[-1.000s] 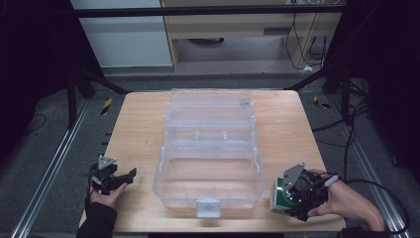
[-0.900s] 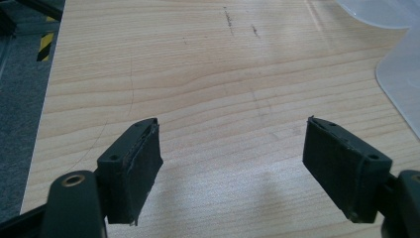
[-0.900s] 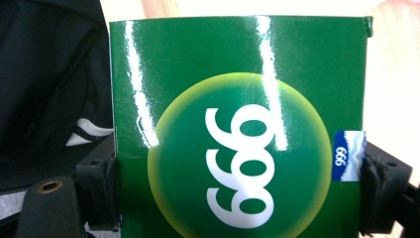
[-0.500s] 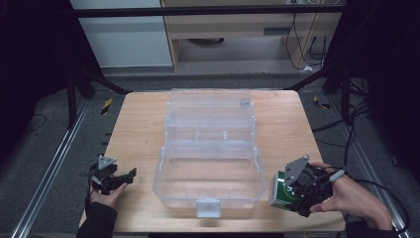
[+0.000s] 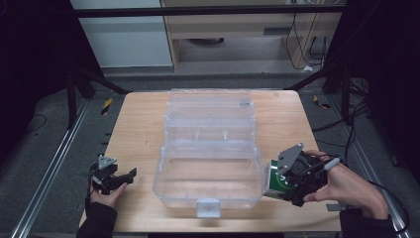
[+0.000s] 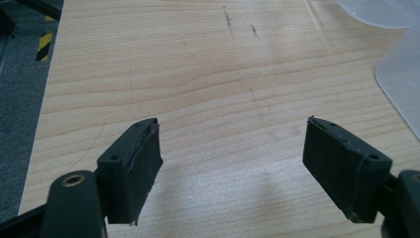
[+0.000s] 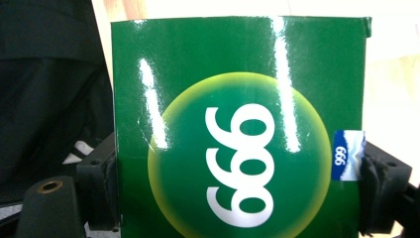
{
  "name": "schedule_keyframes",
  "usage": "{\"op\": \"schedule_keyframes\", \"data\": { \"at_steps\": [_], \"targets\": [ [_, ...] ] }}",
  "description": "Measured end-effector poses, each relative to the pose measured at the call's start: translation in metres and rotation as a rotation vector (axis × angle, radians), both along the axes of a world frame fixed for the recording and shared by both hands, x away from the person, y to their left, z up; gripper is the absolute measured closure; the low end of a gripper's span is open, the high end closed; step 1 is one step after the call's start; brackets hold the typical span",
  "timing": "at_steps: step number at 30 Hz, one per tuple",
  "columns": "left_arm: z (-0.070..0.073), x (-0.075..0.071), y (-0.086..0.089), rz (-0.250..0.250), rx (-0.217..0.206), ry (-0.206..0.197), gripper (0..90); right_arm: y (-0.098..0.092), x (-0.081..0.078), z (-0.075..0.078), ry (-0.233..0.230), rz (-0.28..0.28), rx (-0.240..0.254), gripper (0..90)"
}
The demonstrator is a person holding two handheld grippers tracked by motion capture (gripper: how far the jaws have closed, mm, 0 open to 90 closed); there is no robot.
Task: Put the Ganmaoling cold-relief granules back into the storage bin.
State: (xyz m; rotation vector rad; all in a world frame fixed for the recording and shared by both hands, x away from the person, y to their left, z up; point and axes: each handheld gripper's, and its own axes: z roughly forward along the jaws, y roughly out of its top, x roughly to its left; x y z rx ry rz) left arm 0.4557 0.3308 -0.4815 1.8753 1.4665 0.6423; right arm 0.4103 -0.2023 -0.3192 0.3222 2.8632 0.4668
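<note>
A clear plastic organiser box lies open in the middle of the wooden table, its empty front tray toward me. My right gripper is shut on a green box marked 999, held just off the right edge of the front tray. In the right gripper view the green box sits between both jaws and hides what lies behind it. My left gripper rests open near the table's front left corner, and in the left gripper view its pads stand wide apart over bare wood.
A corner of the clear organiser lid shows at the right of the left gripper view. A metal frame rail runs along the floor to the left. Cables trail off the right side. A cabinet stands beyond the far edge.
My right gripper has tilted and shifted slightly with the green box beside the front tray. The left gripper has stayed where it was.
</note>
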Motion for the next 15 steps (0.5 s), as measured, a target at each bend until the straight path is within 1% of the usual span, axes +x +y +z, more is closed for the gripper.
{"op": "schedule_keyframes", "data": {
  "at_steps": [3, 4, 5, 6, 7, 10, 12, 15],
  "targets": [
    [0.0, 0.0, 0.0, 0.0, 0.0, -0.001, 22.1, 0.01, 0.005, 0.008, -0.009, 0.025, 0.001, 15.8],
    [0.0, 0.0, 0.0, -0.001, 0.0, 0.0, 22.1, 0.01, 0.005, 0.008, -0.009, 0.025, 0.001, 15.8],
    [0.0, 0.0, 0.0, 0.0, -0.001, 0.0, 22.1, 0.016, 0.007, 0.01, -0.014, 0.031, 0.001, 15.8],
    [0.0, 0.0, 0.0, 0.0, -0.001, 0.0, 22.1, 0.016, 0.007, 0.01, -0.014, 0.031, 0.001, 15.8],
    [0.0, 0.0, 0.0, 0.0, -0.002, -0.001, 22.1, 0.021, 0.009, 0.012, -0.01, 0.036, -0.001, 15.8],
    [0.0, 0.0, 0.0, 0.001, -0.002, 0.001, 22.1, 0.026, 0.011, 0.013, -0.012, 0.047, -0.003, 15.8],
    [0.0, 0.0, 0.0, 0.0, -0.002, 0.0, 22.1, 0.035, 0.015, 0.014, -0.014, 0.059, 0.001, 15.8],
    [0.0, 0.0, 0.001, 0.0, -0.003, -0.001, 22.1, 0.04, 0.018, 0.014, -0.007, 0.055, 0.007, 15.8]
  ]
}}
